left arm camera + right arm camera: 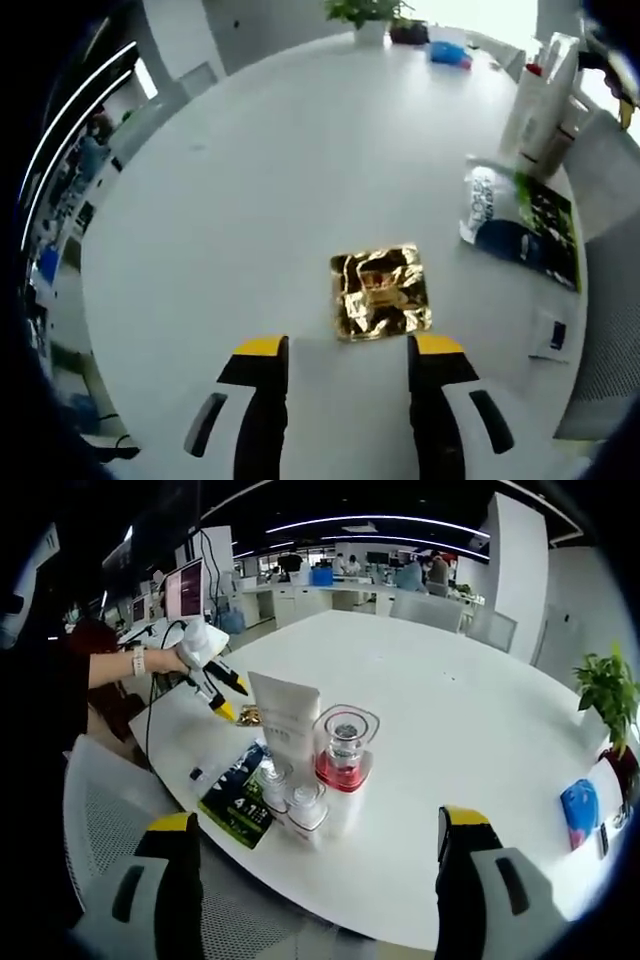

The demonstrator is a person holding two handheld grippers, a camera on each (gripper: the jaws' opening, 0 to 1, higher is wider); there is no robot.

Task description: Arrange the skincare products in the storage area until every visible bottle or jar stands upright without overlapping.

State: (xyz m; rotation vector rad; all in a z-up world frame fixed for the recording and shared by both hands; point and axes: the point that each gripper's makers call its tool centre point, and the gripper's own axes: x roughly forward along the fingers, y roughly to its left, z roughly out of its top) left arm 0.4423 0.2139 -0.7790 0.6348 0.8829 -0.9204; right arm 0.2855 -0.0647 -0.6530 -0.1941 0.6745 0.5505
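The left gripper (348, 352) hangs wide open just above the gold packet (381, 291) to grab it, while the right gripper (315, 842) waits open and empty near the bottles (312, 770) standing together at the table (470, 720) edge.
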